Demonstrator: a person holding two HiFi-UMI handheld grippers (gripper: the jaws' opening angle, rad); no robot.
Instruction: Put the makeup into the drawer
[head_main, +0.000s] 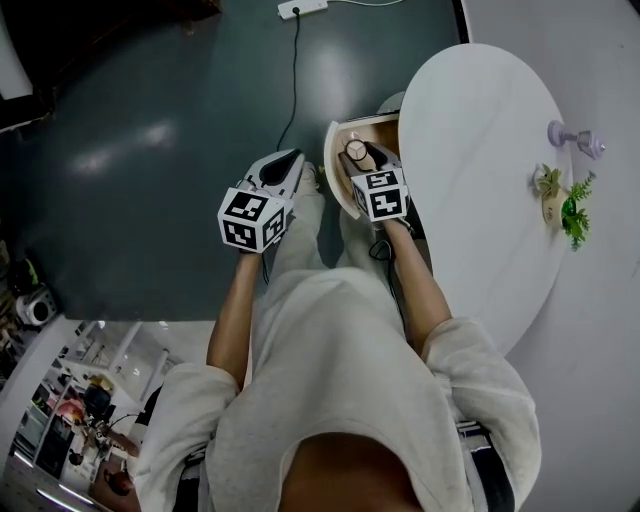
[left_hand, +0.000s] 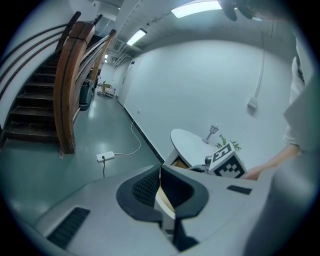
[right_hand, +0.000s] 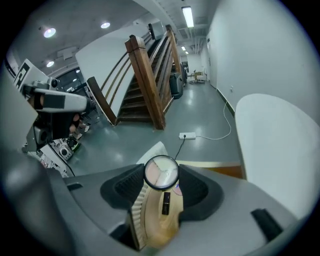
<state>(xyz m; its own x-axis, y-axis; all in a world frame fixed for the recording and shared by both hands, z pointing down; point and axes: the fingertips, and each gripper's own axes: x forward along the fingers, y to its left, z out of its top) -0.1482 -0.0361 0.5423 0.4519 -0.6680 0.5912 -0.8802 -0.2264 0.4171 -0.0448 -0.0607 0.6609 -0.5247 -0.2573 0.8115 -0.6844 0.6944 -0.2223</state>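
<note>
Right tool (right_hand: 161, 176) is clamping the compact (right_hand: 161, 172), hanging over the open drawer (right_hand: 136, 216) beside the surface (head_main: 480, 150). Left tool (left_hand: 160, 170) is idling, jaws together, empty. Placing step: next, lower in and release, clear of 1 dark stick (right_hand: 165, 202).

The open drawer (head_main: 335, 180) juts from the worktop's (head_main: 480, 140) left edge, mouth upward — the right gripper (head_main: 357, 152) and its compact (head_main: 355, 149) fill the room above it; the left gripper (head_main: 283, 170) crowds in just beside; leftward the floor (head_main: 150, 150) lies open — only a cable (head_main: 293, 90) crosses it; a plant (head_main: 565, 205) stands far across the worktop.
</note>
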